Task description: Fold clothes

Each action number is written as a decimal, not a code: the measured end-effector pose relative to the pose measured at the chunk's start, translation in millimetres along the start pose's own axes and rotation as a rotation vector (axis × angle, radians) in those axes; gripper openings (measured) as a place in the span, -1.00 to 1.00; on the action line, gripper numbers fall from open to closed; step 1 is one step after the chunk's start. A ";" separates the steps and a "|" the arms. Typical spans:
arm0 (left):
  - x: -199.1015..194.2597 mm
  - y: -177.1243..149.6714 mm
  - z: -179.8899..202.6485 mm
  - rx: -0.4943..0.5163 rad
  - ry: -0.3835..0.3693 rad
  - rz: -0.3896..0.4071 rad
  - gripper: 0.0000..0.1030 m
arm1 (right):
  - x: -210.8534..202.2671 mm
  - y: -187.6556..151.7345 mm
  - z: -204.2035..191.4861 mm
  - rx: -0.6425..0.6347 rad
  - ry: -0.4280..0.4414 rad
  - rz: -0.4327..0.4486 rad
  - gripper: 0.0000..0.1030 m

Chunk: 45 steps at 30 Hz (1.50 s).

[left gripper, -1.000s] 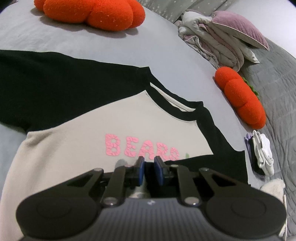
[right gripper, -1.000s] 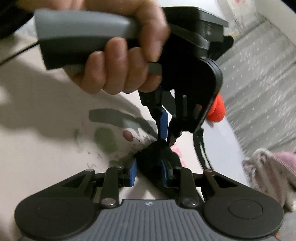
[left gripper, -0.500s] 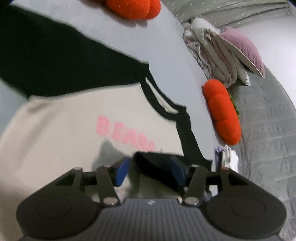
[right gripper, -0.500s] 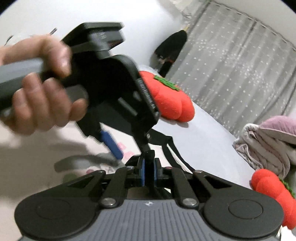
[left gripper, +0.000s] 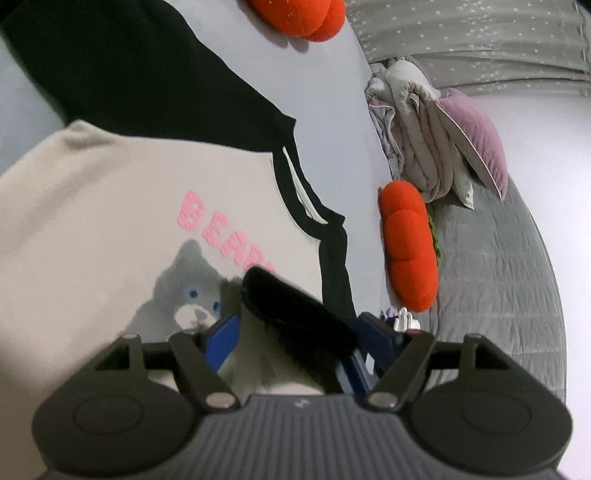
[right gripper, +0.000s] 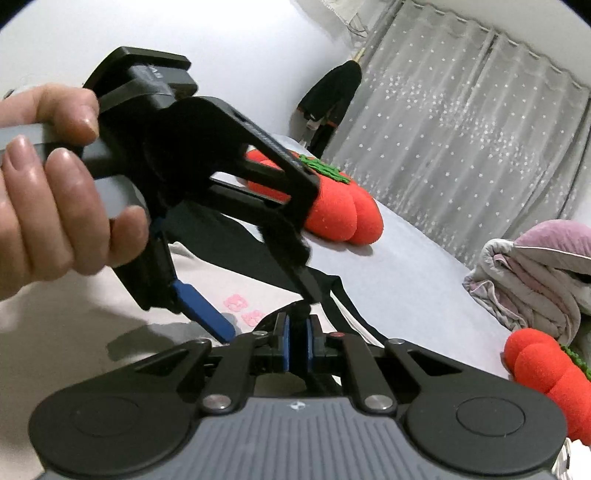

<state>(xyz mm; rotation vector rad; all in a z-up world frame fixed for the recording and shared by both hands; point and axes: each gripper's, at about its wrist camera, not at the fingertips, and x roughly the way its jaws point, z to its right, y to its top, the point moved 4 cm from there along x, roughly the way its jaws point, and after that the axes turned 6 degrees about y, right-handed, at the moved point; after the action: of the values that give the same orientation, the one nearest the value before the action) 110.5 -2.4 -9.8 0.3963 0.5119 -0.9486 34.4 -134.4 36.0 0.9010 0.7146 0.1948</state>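
A cream sweatshirt (left gripper: pixel 110 229) with black sleeves, pink letters and a grey bear print lies flat on the pale bed sheet (left gripper: pixel 343 110). One black sleeve cuff (left gripper: pixel 291 306) is folded over the chest. It lies between the fingers of my left gripper (left gripper: pixel 299 338), whose jaws are opening and whose blue pads stand clear of the cloth. In the right wrist view a hand (right gripper: pixel 55 206) holds that left gripper (right gripper: pixel 266 310) just above the sweatshirt (right gripper: pixel 92 306). My right gripper (right gripper: pixel 296 341) is shut, with black sleeve fabric pinched between its blue pads.
Two orange plush cushions (left gripper: pixel 410 254) (left gripper: pixel 303 18) lie on the bed. A bundled grey quilt (left gripper: pixel 424 140) and a purple pillow (left gripper: pixel 476 136) sit at the far right, on a grey quilted blanket (left gripper: pixel 498 277). White socks (left gripper: pixel 404 319) lie by the shirt. A starred curtain (right gripper: pixel 461 129) hangs behind.
My left gripper's jaws have gone from shut to wide apart around the black cuff. My right gripper has closed on the sleeve fabric. Both views have rolled and the right one has risen.
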 end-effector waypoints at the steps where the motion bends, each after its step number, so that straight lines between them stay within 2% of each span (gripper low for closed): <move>1: 2.3 -1.3 0.9 0.007 0.002 -0.002 0.42 | 0.0 -0.8 -1.5 -0.004 0.003 0.000 -0.84; 7: 12.2 -3.2 1.9 0.043 0.031 0.000 0.42 | 0.4 -0.4 -7.9 -0.016 0.025 0.012 -0.84; 10: 14.6 -3.8 1.9 0.058 0.037 0.006 0.36 | 0.6 -0.2 -7.7 -0.016 0.034 0.017 -0.84; 17: 16.4 -2.8 4.4 0.123 0.079 0.050 -0.09 | 4.6 -3.8 -13.4 -0.051 0.055 0.005 -0.84; 20: 14.9 -4.6 9.7 0.190 0.121 0.081 -0.31 | 5.5 -5.4 -16.1 -0.062 0.066 -0.001 -0.84; 25: 13.0 -12.1 23.7 0.371 0.273 0.143 -0.56 | 9.9 -11.0 -22.8 -0.090 0.083 -0.020 -0.84; 27: 13.4 -14.4 24.7 0.411 0.313 0.148 -0.67 | 12.1 -13.3 -24.4 -0.095 0.092 -0.030 -0.84; 33: 13.2 -19.3 27.5 0.488 0.377 0.165 -0.81 | 17.3 -18.6 -23.8 -0.088 0.114 -0.061 -0.83; 45: 8.1 -28.2 42.2 0.648 0.486 0.241 -0.83 | 26.3 -29.6 -15.3 -0.088 0.119 -0.123 -0.83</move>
<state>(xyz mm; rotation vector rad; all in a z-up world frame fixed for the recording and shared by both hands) 100.6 -45.0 17.0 1.2665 0.5699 -0.7633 40.5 -131.3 -5.9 0.7636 0.8628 0.1702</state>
